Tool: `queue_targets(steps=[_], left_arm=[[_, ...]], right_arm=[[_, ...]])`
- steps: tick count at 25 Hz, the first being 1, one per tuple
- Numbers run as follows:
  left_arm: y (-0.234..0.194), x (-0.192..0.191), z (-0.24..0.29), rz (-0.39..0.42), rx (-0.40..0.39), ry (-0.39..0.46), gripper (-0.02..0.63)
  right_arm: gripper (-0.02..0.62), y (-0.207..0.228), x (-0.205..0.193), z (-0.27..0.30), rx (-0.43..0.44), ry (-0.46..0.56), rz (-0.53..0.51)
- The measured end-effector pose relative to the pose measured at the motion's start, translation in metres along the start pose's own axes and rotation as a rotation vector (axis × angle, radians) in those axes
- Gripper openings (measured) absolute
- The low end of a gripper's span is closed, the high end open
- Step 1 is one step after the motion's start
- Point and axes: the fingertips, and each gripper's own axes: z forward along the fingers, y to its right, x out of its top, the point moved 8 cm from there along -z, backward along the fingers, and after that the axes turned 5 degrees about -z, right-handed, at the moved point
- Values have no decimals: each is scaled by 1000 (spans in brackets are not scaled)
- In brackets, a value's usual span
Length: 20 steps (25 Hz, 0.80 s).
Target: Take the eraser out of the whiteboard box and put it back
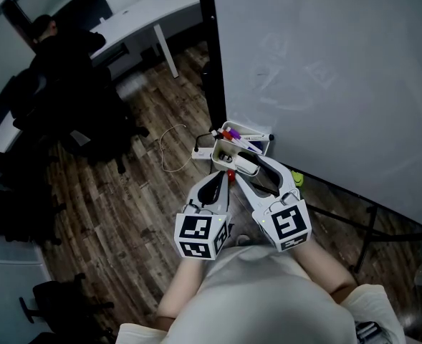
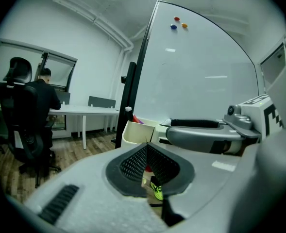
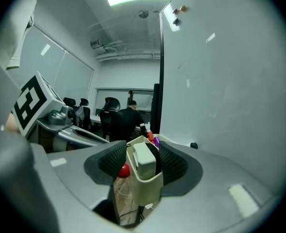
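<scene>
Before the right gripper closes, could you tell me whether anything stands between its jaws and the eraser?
Only the box itself: its walls cover the eraser low down. The top stands bare above the rim, inside the open right gripper.

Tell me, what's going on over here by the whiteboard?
A person holds a pair of tongs in each hand at the lower corner of a whiteboard. The right tongs are open around the end of the box there, with the eraser sitting in it between them, not gripped. The left tongs are shut and empty, held alongside. So the eraser is in the box at this moment.
</scene>
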Motion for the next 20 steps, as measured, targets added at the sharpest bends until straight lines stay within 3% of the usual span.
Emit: queue_targets(steps=[20], left_arm=[[9, -6, -23, 20, -56, 5, 5]], right_arm=[[173, -28, 4, -28, -65, 12, 15]])
